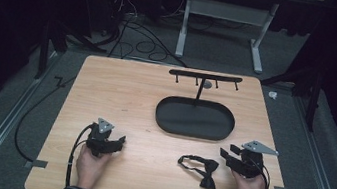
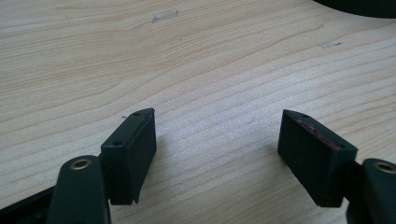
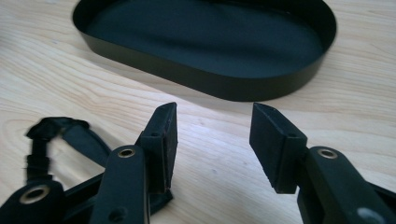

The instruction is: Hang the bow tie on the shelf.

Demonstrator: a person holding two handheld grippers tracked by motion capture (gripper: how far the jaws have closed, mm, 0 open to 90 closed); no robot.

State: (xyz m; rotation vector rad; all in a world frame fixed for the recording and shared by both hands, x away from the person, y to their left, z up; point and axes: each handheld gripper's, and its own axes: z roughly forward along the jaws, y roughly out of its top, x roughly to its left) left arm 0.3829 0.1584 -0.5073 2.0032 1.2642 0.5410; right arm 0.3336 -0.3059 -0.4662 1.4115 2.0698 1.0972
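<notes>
Near the table's [image 1: 121, 92] front edge lies a black bow tie [image 1: 200, 170] with its strap looped out to one side, on the bare wood and right of the middle. The right gripper [image 1: 226, 154] sits just beside it toward the right edge, held in the person's right hand [image 1: 248, 187]; its jaws are spread apart with nothing between them. In the right gripper view the bow tie [image 3: 60, 140] lies off to the left of the jaws, outside the gap. The left gripper [image 1: 121, 141] rests well apart from the bow tie, toward the left edge, in the left hand [image 1: 90, 166], jaws likewise spread wide over bare wood. Farther back, about the table's centre, stands a black oval tray [image 1: 163, 119] with a low wall and nothing in it. Behind it, near the far edge, a thin post carries a black bar with small hooks [image 1: 205, 76].
</notes>
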